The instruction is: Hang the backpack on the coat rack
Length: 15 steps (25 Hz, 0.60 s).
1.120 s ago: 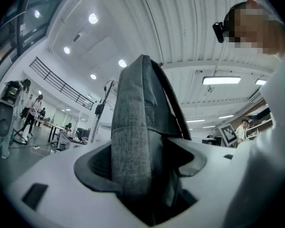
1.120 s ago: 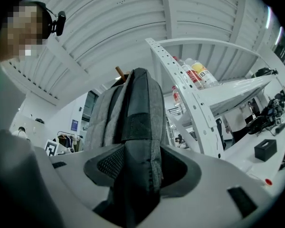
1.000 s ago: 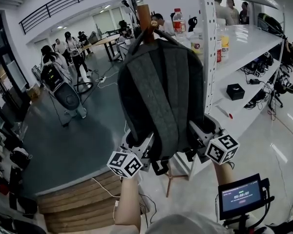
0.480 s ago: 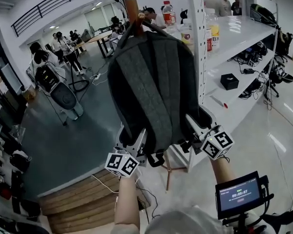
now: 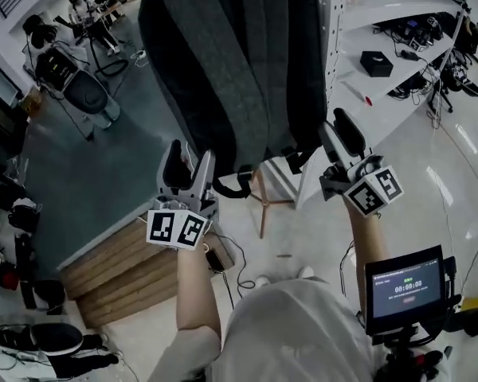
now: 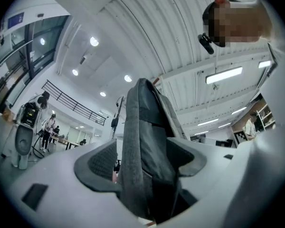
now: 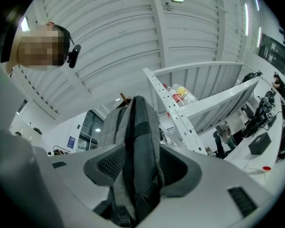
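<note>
At bottom corners of backpack (image 5: 231,62), both grippers grip. Left gripper (image 5: 190,167): jaws half closed, dark ribbed pads pressing grey fabric edge between them. Right gripper (image 5: 340,140): same, jaws narrow on padded edge. Left forearm (image 5: 193,293) and right forearm (image 5: 358,241) bare, raised up and forward. Backpack upright, held high, just beside white perforated shelf (image 5: 398,6). Brown wooden rack (image 7: 125,99) tip shows just above backpack top. Fabric woven, dark grey with lighter panel. Gripper bodies smooth, pale grey.
</note>
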Each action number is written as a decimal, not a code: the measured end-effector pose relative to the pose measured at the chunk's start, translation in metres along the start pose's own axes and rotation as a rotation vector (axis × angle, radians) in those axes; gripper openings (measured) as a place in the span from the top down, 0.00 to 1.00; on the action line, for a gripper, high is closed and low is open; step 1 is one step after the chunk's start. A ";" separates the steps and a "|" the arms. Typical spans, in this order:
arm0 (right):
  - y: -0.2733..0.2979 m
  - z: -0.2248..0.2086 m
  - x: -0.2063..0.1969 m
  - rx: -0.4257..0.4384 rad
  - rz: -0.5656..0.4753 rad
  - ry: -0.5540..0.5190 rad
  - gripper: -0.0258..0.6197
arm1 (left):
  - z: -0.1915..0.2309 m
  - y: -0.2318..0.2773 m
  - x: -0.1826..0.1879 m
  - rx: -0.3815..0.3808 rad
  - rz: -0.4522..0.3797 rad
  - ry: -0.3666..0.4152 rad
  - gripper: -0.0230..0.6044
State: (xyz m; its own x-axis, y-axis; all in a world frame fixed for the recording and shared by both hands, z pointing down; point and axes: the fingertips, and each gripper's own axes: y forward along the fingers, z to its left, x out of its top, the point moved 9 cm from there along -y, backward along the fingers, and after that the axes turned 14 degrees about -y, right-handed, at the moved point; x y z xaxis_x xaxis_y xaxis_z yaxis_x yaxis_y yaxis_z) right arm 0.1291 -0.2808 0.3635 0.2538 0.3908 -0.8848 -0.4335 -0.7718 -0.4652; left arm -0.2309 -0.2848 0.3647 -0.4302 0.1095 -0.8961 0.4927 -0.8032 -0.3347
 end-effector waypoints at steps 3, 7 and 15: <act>-0.015 -0.001 0.008 0.028 -0.040 0.032 0.60 | -0.007 -0.022 -0.002 0.028 -0.011 -0.023 0.46; -0.017 0.004 0.016 0.084 -0.072 0.036 0.60 | -0.013 -0.033 0.003 0.004 -0.038 -0.026 0.56; -0.052 0.062 0.025 0.165 0.001 -0.050 0.60 | -0.061 -0.055 -0.010 -0.154 0.050 -0.063 0.57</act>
State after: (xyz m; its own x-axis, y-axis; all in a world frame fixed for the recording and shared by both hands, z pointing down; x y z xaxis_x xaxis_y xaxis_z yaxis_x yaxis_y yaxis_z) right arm 0.1041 -0.2001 0.3638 0.2123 0.4178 -0.8834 -0.5705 -0.6809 -0.4592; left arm -0.2075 -0.2059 0.3747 -0.4463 0.0309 -0.8943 0.6230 -0.7067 -0.3353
